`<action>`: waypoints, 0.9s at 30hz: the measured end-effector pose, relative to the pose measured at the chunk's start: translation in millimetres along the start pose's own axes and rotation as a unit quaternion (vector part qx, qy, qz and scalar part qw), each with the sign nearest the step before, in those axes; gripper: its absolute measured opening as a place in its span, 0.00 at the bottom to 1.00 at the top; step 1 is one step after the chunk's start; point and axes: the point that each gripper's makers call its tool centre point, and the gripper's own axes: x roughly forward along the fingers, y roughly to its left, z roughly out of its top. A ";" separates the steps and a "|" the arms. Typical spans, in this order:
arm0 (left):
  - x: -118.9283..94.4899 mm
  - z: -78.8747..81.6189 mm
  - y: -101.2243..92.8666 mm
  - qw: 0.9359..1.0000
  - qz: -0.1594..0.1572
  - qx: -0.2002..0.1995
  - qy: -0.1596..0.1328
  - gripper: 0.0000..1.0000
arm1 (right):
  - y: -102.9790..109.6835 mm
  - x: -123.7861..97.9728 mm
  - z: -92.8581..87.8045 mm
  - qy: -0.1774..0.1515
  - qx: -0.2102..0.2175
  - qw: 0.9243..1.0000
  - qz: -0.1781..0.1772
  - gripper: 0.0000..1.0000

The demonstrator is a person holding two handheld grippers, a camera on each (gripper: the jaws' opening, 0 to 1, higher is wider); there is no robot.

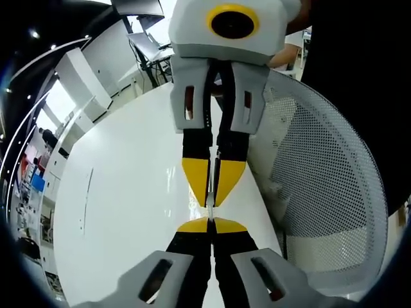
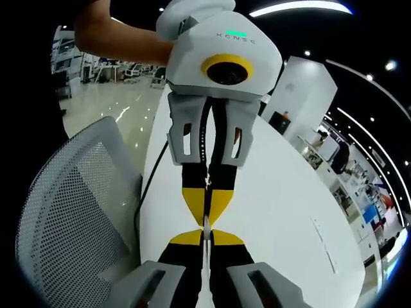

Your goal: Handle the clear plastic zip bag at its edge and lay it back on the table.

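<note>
**Both claws pinched on the bag edge, tip to tip over the table**

Here, in the left gripper view, the left gripper rises from the bottom with its yellow-tipped jaws pressed together on a thin clear strip — the edge of the plastic bag. The right gripper comes down from the top of that view, its jaws also closed on the same strip, so the two sets of yellow tips almost meet, nearly touching. Only a short sliver of bag shows between them; the rest of the bag is too clear and thin to trace.

In the right gripper view the layout mirrors: the right gripper at the bottom, the left gripper hanging from the top, held by a hand with a bare forearm. The bag again shows as a pale vertical line between the tips. Both claws are narrow, holding the bag edge.

Below them lies the white table, glossy, with a curved edge. Its surface beside the grippers is bare and broad — plenty of room on the side away from the chair. A white mesh chair stands just beside the table edge, close to the grippers. A dark cable runs along the table edge near the chair in the right gripper view. Further off, an open office floor with desks and white pillars.
</note>
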 end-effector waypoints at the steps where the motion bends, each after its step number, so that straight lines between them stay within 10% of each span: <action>1: -0.2 -0.2 0.4 1.000 0.001 0.000 0.001 0.00 | -0.7 -0.5 -0.6 0.000 0.001 1.000 -0.001 0.00; 27: -1.7 -3.5 3.2 1.000 0.002 -0.001 0.007 0.00 | -3.3 -3.9 -4.4 0.002 0.010 1.000 -0.007 0.00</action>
